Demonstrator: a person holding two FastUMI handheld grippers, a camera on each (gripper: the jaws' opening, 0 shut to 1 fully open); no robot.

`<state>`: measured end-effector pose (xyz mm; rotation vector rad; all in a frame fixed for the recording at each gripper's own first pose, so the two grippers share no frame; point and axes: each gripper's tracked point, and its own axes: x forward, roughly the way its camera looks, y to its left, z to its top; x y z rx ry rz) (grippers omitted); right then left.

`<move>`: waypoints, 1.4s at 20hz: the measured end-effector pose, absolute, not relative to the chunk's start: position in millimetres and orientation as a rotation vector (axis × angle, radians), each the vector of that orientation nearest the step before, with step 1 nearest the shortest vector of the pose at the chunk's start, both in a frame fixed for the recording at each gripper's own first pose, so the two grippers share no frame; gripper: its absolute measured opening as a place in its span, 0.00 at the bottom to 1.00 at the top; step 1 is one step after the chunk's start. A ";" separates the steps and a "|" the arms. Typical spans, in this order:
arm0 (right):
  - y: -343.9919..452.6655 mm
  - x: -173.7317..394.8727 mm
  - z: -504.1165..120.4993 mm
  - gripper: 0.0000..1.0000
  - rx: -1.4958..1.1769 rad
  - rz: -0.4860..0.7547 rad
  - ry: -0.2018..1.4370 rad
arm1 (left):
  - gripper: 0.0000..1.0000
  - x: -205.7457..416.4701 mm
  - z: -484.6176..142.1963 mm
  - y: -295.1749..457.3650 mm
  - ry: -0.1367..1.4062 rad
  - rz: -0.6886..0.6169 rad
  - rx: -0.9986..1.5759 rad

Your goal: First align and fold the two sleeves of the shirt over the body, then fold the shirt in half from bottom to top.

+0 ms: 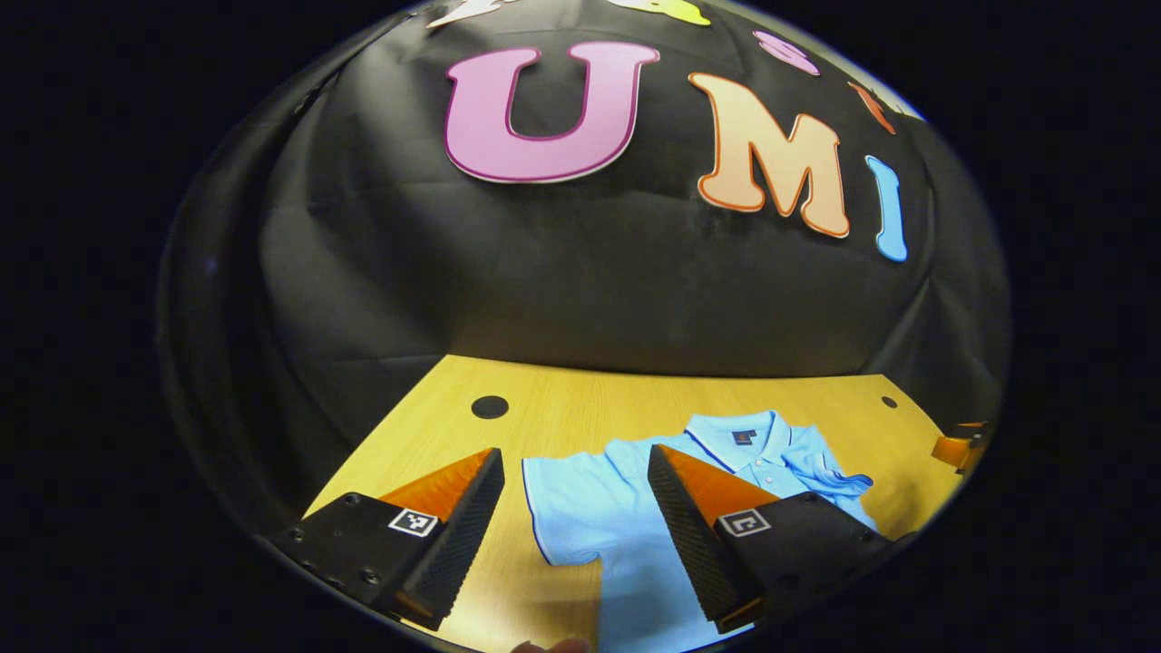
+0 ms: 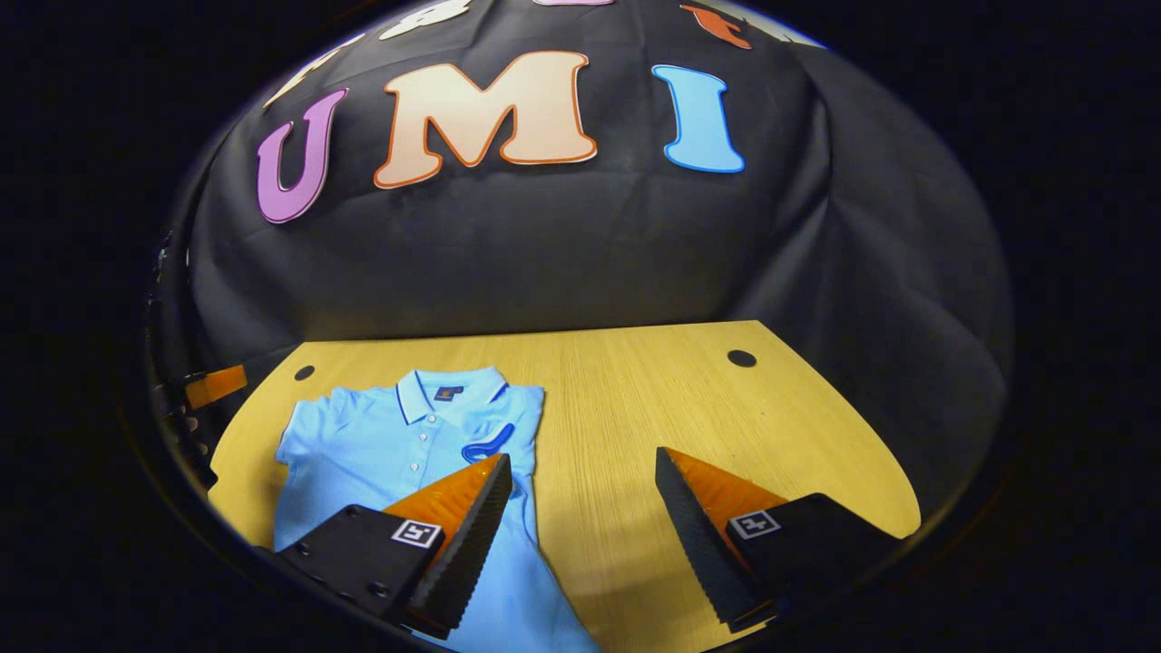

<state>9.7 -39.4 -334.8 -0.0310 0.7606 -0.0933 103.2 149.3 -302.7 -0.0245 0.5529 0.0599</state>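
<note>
Lying flat on table (image 2: 635,399) — blue shirt (image 2: 381,444), one sleeve folded

Right claw (image 2: 580,472) spread (empty), shirt (image 2: 381,444) on table (image 2: 689,399)

Left tongs (image 1: 576,462): 2 fingers spread wide apart, nothing between them, held above the bench, pointing forward and slightly down.
Right tongs (image 2: 583,462): 2 fingers spread wide apart, gripping nothing, held above the bench, pointing forward and slightly down.
</note>
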 end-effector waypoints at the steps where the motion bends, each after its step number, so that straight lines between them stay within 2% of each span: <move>1: -39.6 3.7 -333.8 0.99 -0.039 -0.103 0.764 | 0.96 106.8 -314.4 149.2 0.571 0.054 -0.029; 5: -35.6 -16.6 -329.4 0.95 -0.062 -0.115 0.778 | 0.95 115.7 -360.2 154.7 0.661 0.083 -0.039; 8: -31.7 -28.1 -330.4 0.99 -0.069 -0.120 0.794 | 0.95 122.8 -391.0 159.4 0.717 0.119 -0.016; 10: -29.7 -33.2 -330.7 0.96 -0.074 -0.123 0.802 | 0.96 123.8 -401.0 165.4 0.730 0.158 -0.010; 12: -27.4 -36.8 -331.4 0.99 -0.082 -0.119 0.808 | 0.96 121.8 -413.9 165.8 0.762 0.164 -0.003; 16: -27.1 -40.1 -328.3 0.99 -0.084 -0.113 0.811 | 0.96 110.8 -438.9 169.3 0.843 0.193 -0.012; 20: -30.4 -41.4 -325.7 0.99 -0.082 -0.113 0.811 | 0.95 112.8 -436.1 170.9 0.828 0.184 -0.011; 22: -32.0 -42.6 -325.6 0.99 -0.076 -0.111 0.811 | 0.79 109.0 -433.1 170.0 0.835 0.175 -0.022; 23: -32.2 -44.0 -326.6 0.99 -0.075 -0.108 0.811 | 0.60 109.2 -432.5 167.9 0.839 0.171 -0.026; 24: -31.3 -44.8 -326.0 0.99 -0.074 -0.103 0.811 | 0.55 107.9 -431.9 165.7 0.843 0.163 -0.035; 25: -32.6 -45.4 -325.7 0.99 -0.075 -0.099 0.810 | 0.40 108.1 -430.9 163.0 0.844 0.161 -0.039; 27: -35.1 -47.7 -324.6 0.99 -0.076 -0.092 0.808 | 0.22 108.8 -431.8 156.6 0.847 0.153 -0.036; 28: -36.0 -47.9 -322.9 0.99 -0.074 -0.089 0.805 | 0.18 110.6 -430.8 156.3 0.840 0.164 -0.029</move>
